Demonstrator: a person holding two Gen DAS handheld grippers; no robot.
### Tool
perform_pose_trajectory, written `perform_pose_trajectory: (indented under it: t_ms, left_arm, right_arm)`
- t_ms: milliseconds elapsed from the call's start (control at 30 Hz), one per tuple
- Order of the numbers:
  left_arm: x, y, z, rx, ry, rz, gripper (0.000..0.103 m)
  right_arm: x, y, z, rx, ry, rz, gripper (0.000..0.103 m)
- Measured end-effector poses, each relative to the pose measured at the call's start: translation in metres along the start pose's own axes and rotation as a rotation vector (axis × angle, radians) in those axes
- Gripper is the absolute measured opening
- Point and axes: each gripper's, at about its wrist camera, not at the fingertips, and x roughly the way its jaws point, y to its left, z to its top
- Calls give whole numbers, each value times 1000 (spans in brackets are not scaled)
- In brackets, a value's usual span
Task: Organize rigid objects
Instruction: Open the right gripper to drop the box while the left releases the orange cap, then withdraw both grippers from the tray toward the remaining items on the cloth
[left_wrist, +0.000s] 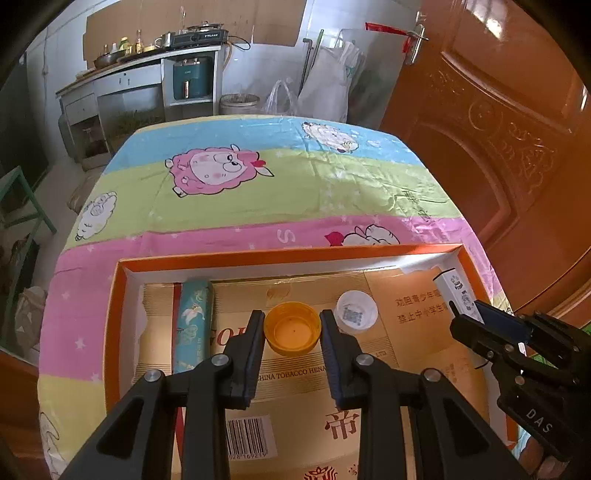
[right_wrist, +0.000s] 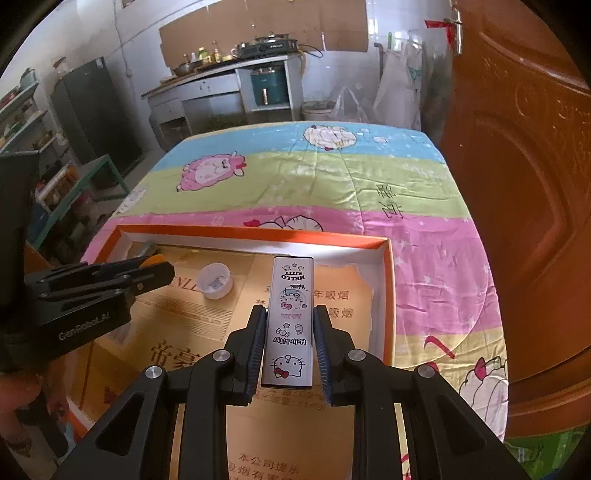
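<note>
Here, two hand-held grippers work over an orange-rimmed tray on a cartoon-sheep cloth.
Left gripper (left_wrist: 292, 325): fingers narrow, pads pressed on both sides of the yellow cap (left_wrist: 293, 333); cap sits open side up, dead centre in the left wrist view, over the tray's gold card liner.
Right gripper (right_wrist: 290, 325): fingers narrow, clamped on the long sides of a white case (right_wrist: 290, 321) w/ Hello Kitty print; case runs lengthwise from 6 toward 12 o'clock in the right wrist view, tilted over the tray's right part.
Tray (left_wrist: 288, 254): shallow box, orange rim, white inner walls; lies at the near end of the cloth (left_wrist: 280, 184), taking up the lower half of both views.
White cap (left_wrist: 355, 312): lies in the tray just beside the yellow cap, at its 2 o'clock; QR-style label inside.
Teal box (left_wrist: 193, 325): long, floral print, lies in the tray at 9 o'clock of the yellow cap, alongside the left wall.
Cross view: right gripper seen at 3 o'clock in the left wrist view; left gripper at 9 o'clock in the right wrist view.
Backdrop: kitchen counter (right_wrist: 221, 79) at 12 o'clock, brown door (left_wrist: 498, 129) at 3 o'clock.
</note>
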Motion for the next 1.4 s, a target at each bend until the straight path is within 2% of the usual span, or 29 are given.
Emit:
perform_pose_trajectory:
  t_ms: [400,800,900,1033,1100,1167,1400]
  left_arm:
    - [17,1,-2,-8,41,-7,30]
    - [18,2,-4,4,23,-13,31]
    - [18,4,-3,-2,21,-29,33]
    - [17,5,-2,-8,15,-25,45]
    - [16,4,-3,-6,11,-19,45]
    - [15,4,-3,-7,6,-19,45]
    - [5,-3,-3,14,-14,-30,45]
  right_arm:
    - [14,-1,0,6,42,-2,26]
    - [28,-3,-5,19,95,-17,27]
    - [29,-3,-5,19,101,-19,27]
    - [29,-3,-6,17,102,-30,30]
    - [29,-3,-6,17,100,-35,38]
    - [27,-3,-6,13,94,-43,40]
    - [14,-5,-7,30,67,-44,40]
